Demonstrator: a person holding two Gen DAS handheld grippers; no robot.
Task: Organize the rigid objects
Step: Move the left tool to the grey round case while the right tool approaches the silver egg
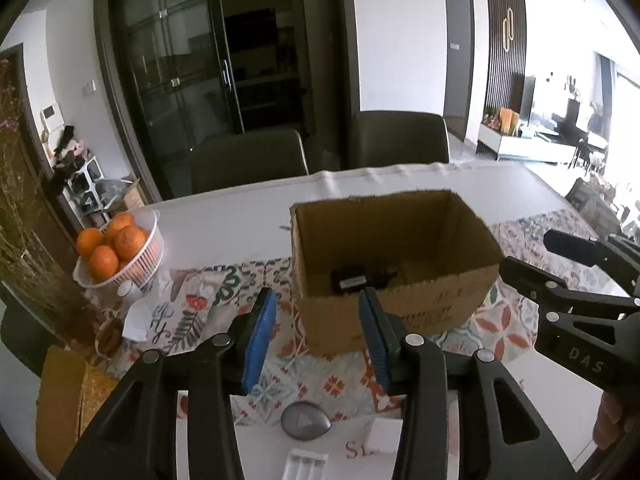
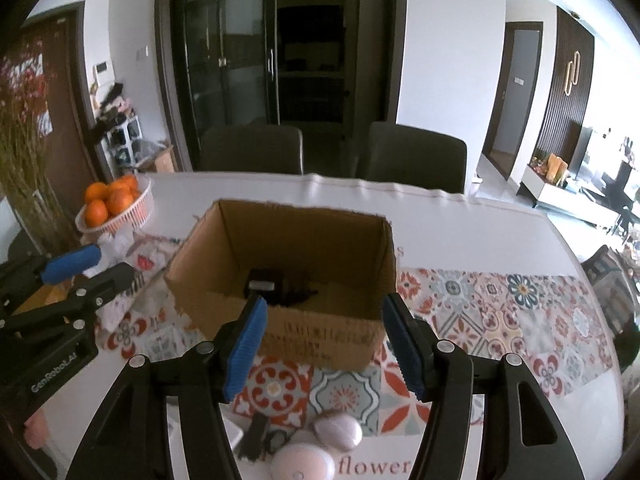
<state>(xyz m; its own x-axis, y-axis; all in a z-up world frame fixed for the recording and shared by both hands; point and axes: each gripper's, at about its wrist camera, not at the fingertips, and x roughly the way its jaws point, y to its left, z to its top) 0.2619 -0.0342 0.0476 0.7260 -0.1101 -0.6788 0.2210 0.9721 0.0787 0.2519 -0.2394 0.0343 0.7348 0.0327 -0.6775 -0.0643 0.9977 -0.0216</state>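
Matt brown cardboard box [image 2: 320, 320]; ribbed blue-padded plastic tongs [image 2: 324, 344].

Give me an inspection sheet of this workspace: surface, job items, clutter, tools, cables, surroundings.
Surface: white table with a patterned tile runner.
Job's things: open cardboard box holding a black device; two pale rounded gadgets and a small black item in front of it.
Clutter: basket of oranges, crumpled paper.
Grippers: left tool open, empty; right tool open, empty.
Cables: dark tangle inside the box, cannot tell.
Surroundings: two dark chairs, glass cabinet.
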